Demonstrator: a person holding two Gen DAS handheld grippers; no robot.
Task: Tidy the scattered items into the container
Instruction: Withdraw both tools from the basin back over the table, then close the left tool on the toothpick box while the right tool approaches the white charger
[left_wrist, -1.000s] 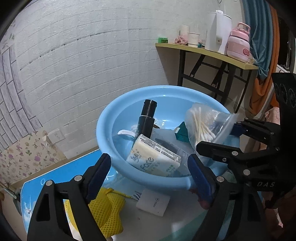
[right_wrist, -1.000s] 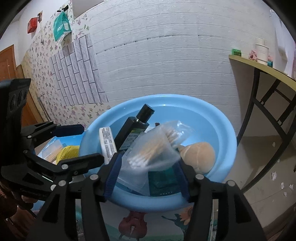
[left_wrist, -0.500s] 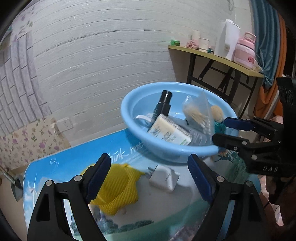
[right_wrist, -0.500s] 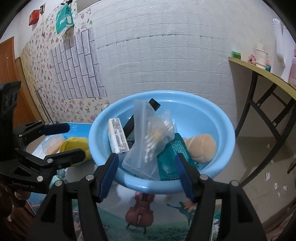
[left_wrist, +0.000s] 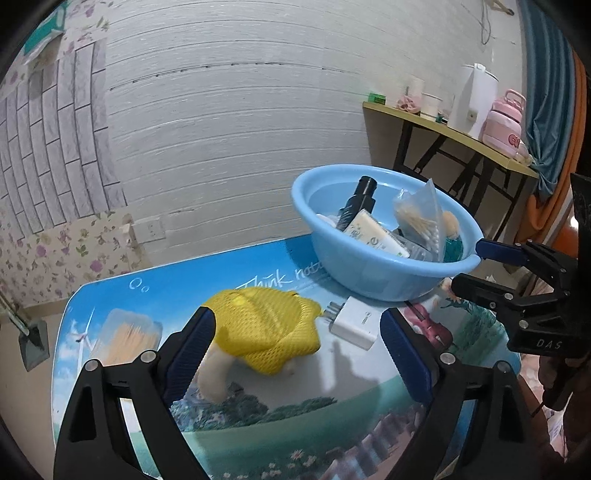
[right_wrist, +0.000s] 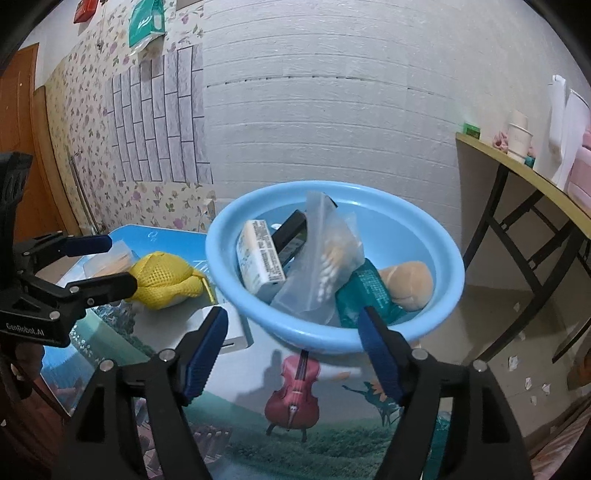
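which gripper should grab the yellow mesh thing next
Left, probably. The left gripper is open and the yellow mesh pouch lies right between its fingers, while the right gripper, also empty, faces the blue basin.

A lived-in room of a home. The walls carry white brick-pattern wallpaper (left_wrist: 240, 122) beside floral wallpaper (right_wrist: 85, 122), with a wooden door (right_wrist: 18, 122) at one side. A low desk (left_wrist: 258, 406) has a printed landscape top and holds a blue plastic basin (right_wrist: 332, 332) of toiletries. A folding side table (left_wrist: 461, 136) against the wall bears a white kettle (left_wrist: 476, 99), a pink flask (left_wrist: 504, 118) and cups. Teal and orange curtains (left_wrist: 546, 110) hang in the corner, and a wall socket (left_wrist: 149, 229) sits low down.
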